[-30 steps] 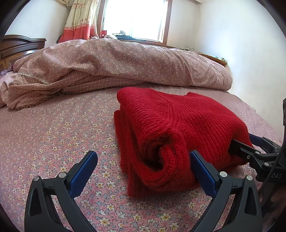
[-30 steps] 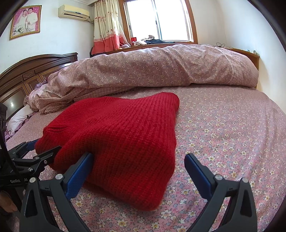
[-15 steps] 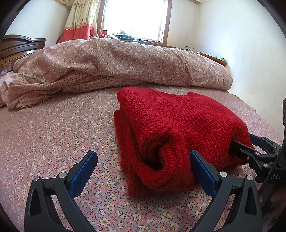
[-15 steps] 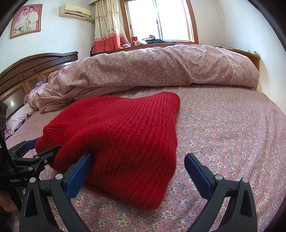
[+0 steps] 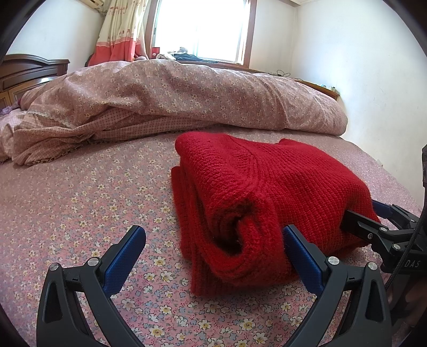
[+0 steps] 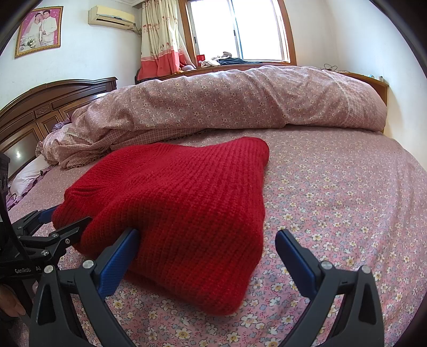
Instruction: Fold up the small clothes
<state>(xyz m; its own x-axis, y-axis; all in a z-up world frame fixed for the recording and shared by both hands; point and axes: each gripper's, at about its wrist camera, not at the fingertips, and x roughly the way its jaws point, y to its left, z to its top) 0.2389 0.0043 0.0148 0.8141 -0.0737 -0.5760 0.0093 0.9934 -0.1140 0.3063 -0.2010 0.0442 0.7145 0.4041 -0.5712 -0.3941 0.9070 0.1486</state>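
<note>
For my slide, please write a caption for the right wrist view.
Folded red knit sweater on a floral bedsheet, framed by the open right gripper.

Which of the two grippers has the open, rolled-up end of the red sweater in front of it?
The left gripper: it faces the red sweater where the layers curl open; the right gripper faces a smooth closed fold.

White walls [image 6: 360,32]. Bright window [image 6: 256,29], wood frame, far side; floral curtain [image 6: 160,40] to its left. Bed [image 6: 347,186] in pink floral sheet, quilt [image 6: 226,98] bunched along far edge. Dark wood headboard [image 6: 40,112] left. Air conditioner [image 6: 112,19] and framed portrait [image 6: 40,30] high on wall.
</note>
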